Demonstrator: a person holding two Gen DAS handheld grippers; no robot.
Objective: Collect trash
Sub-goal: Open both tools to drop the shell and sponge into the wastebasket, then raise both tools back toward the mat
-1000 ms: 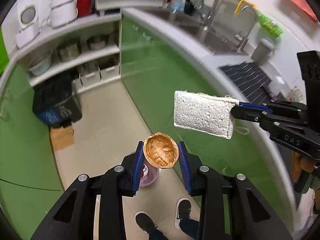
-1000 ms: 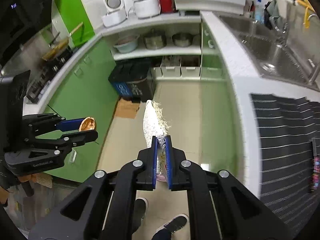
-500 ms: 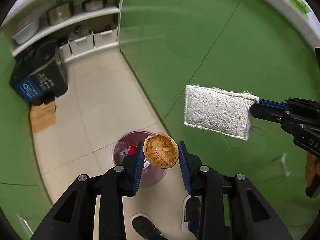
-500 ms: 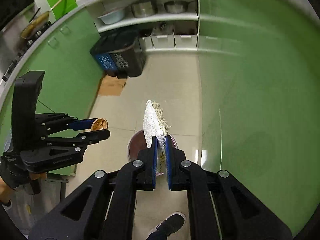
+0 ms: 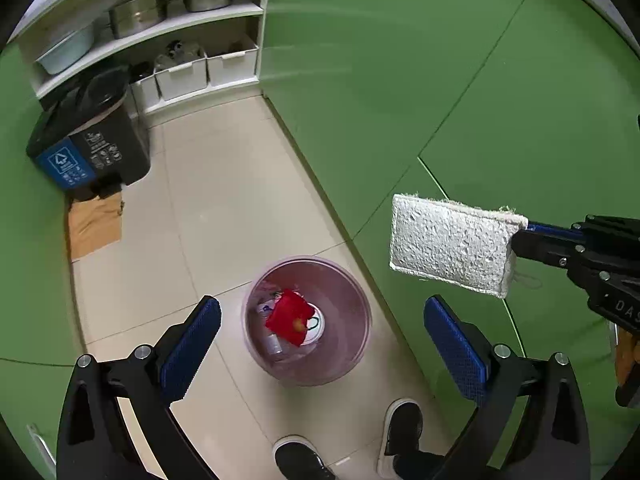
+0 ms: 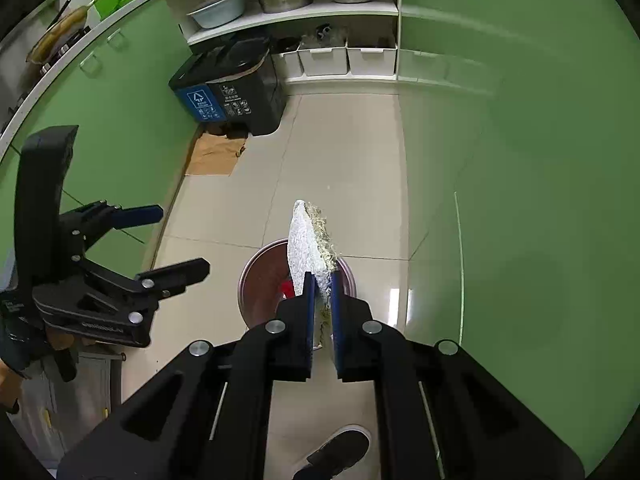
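Sponge (image 5: 452, 246), white and rough-faced, was clamped by one short edge between the pressed-together fingers of the right gripper (image 6: 320, 300); in the right wrist view it stood edge-on, rising out of the fingers above the pink translucent bin (image 5: 306, 320) on the tiled floor (image 5: 224, 208). From the left wrist view the same sponge hung off to the right of the bin, in front of the green cabinet door (image 5: 400, 80).

The left gripper (image 5: 320, 332) pointed steeply down over the bin, its jaws having just been opening, now spread wide with nothing between the blue pads (image 5: 192, 344). The bin's mouth lay directly between the two fingers. Inside it sat a red crumpled wrapper (image 5: 288, 316) with a small orange-brown piece on it, too small to make out, beside some pale items at the bottom.

A person's dark shoes (image 5: 400, 426) stood on the floor just below the bin. A black and blue recycling bin (image 5: 88, 148) stood well apart near the shelves, with flattened cardboard (image 5: 94, 226) next to it.
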